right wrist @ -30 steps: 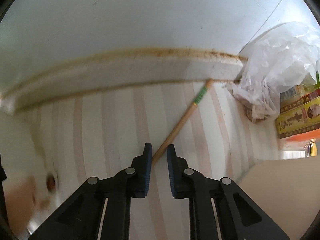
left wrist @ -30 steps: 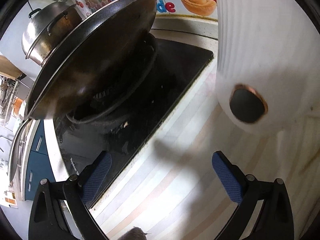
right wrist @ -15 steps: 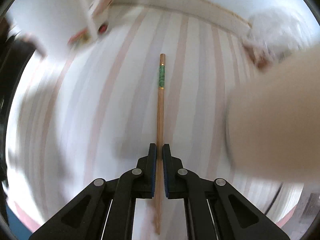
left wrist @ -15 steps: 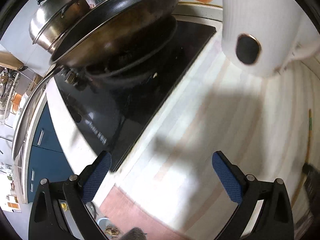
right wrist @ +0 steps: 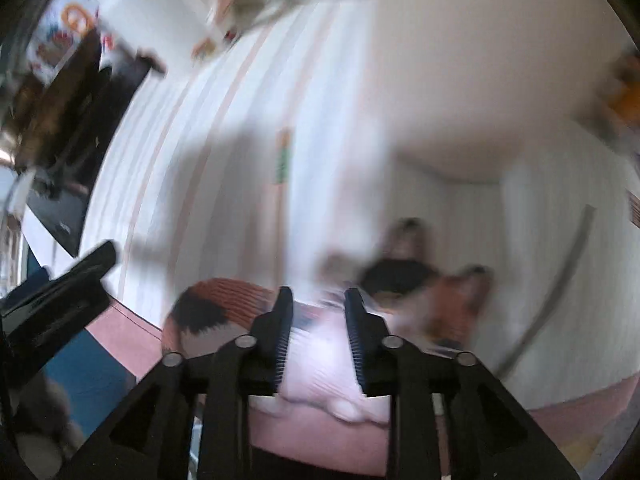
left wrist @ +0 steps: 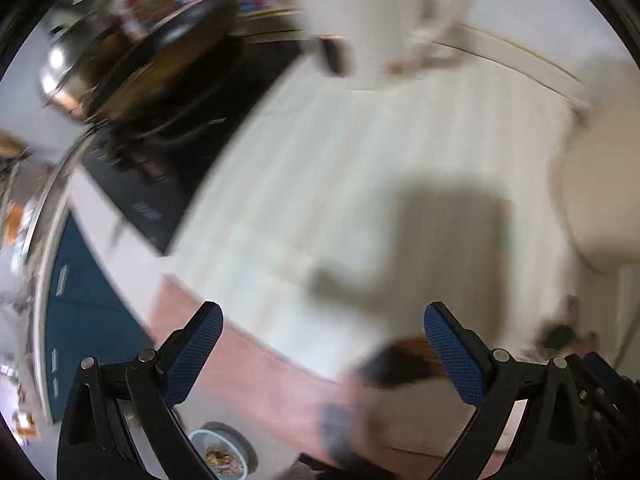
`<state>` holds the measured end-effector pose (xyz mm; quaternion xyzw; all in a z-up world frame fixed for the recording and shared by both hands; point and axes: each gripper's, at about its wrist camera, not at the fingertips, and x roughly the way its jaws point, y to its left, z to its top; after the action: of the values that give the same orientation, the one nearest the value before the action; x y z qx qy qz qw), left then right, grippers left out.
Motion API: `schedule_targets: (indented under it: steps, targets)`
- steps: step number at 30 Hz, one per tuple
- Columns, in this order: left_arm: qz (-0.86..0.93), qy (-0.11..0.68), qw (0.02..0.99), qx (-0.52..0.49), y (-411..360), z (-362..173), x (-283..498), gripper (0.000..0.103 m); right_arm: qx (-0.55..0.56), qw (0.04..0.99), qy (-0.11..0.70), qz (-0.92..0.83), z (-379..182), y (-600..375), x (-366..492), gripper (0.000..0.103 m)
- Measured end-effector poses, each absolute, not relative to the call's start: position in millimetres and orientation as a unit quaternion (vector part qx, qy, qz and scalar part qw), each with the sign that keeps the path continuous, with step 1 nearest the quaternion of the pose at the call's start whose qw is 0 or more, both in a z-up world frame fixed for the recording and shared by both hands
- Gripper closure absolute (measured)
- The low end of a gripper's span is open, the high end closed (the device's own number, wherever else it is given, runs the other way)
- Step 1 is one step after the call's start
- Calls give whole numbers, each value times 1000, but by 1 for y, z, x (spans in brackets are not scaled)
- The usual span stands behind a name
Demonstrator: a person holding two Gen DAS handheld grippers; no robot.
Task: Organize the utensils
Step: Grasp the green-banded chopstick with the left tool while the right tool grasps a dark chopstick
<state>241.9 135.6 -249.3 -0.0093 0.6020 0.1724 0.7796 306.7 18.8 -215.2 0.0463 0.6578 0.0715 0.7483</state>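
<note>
Both views are blurred by motion. A wooden chopstick with a green band lies on the striped white counter, ahead of my right gripper. That gripper's jaws stand a little apart with nothing between them. My left gripper is wide open and empty above the counter's front edge. A curved grey utensil handle lies at the right in the right wrist view.
A black stove with a dark wok stands at the left. A white ribbed pot stands at the back. A beige container is at the right. The left gripper's body shows at the left.
Both grippers have pulled back toward the counter's front edge. My right gripper has opened and let go of the chopstick, which now lies farther ahead on the counter.
</note>
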Motion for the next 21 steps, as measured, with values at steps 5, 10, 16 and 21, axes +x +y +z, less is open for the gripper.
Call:
schedule_targets:
  steps: [5,10,16,21]
  targets:
    - [104,641,761,19,66,-286,272,0,98,753,651,8,-227,-98,315,70]
    - [104,656,743,84,41,-321,297,26,157,730,661,-78,-252,-181,321,70]
    - [81,654,749,68,44,-319,306,95,178,699,684,-114,-293,-216,345,70]
    - [76,653,750,67,45,-321,286,98,103,709,688,-116,-301,-191,358,89]
